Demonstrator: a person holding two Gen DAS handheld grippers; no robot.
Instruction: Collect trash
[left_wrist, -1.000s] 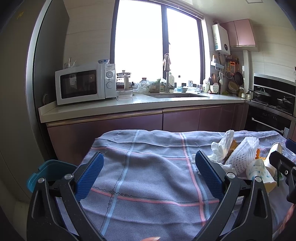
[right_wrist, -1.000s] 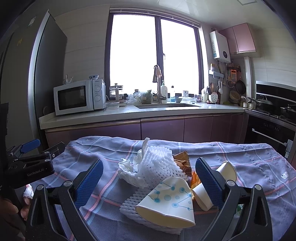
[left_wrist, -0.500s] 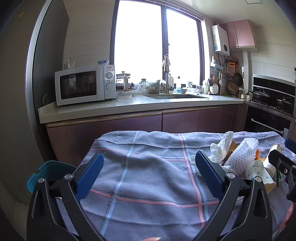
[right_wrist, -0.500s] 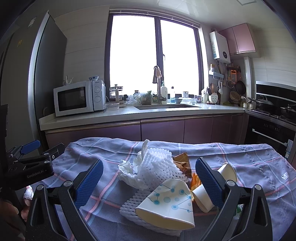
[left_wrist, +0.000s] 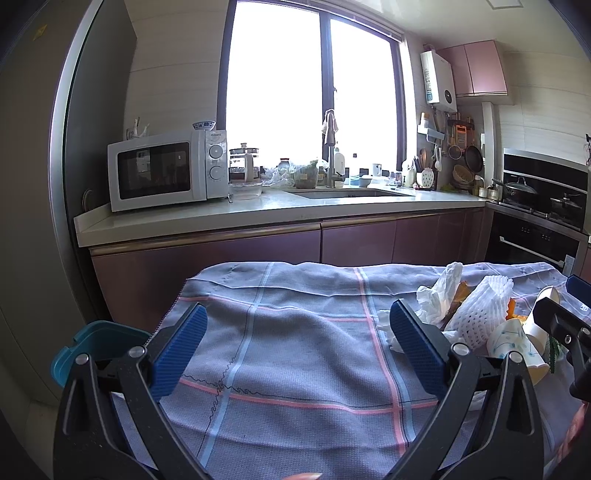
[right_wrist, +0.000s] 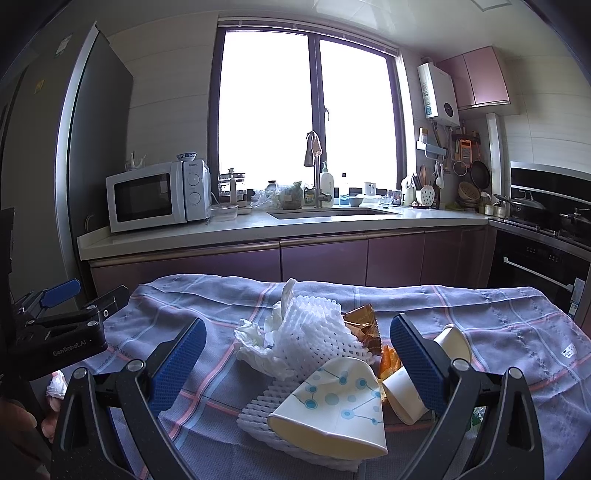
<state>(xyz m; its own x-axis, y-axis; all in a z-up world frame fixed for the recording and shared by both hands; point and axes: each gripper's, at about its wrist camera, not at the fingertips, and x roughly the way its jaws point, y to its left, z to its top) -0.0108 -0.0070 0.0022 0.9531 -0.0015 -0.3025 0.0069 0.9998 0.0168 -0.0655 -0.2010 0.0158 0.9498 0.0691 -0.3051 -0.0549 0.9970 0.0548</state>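
Observation:
A heap of trash lies on the checked grey cloth (right_wrist: 498, 332): a white foam net sleeve (right_wrist: 314, 328), crumpled tissue (right_wrist: 258, 343), a dotted paper cup (right_wrist: 332, 406) on its side, plain paper cups (right_wrist: 454, 341), a brown wrapper (right_wrist: 364, 319) and orange peel (right_wrist: 389, 360). My right gripper (right_wrist: 297, 363) stands open just in front of the heap, its blue pads on either side of the dotted cup. My left gripper (left_wrist: 295, 350) hangs open over bare cloth (left_wrist: 295, 314), with the heap (left_wrist: 476, 317) to its right.
A teal bin (left_wrist: 96, 347) sits below the table's left edge. Behind the table runs a counter (right_wrist: 258, 232) with a microwave (right_wrist: 155, 195) and a sink (right_wrist: 332, 212). An oven and stove (right_wrist: 546, 243) stand at the right. A tall dark fridge (left_wrist: 44, 184) fills the left.
Both grippers have eased slightly back and upward, so the heap sits a little lower in view. Both stay open and nothing on the table has moved.

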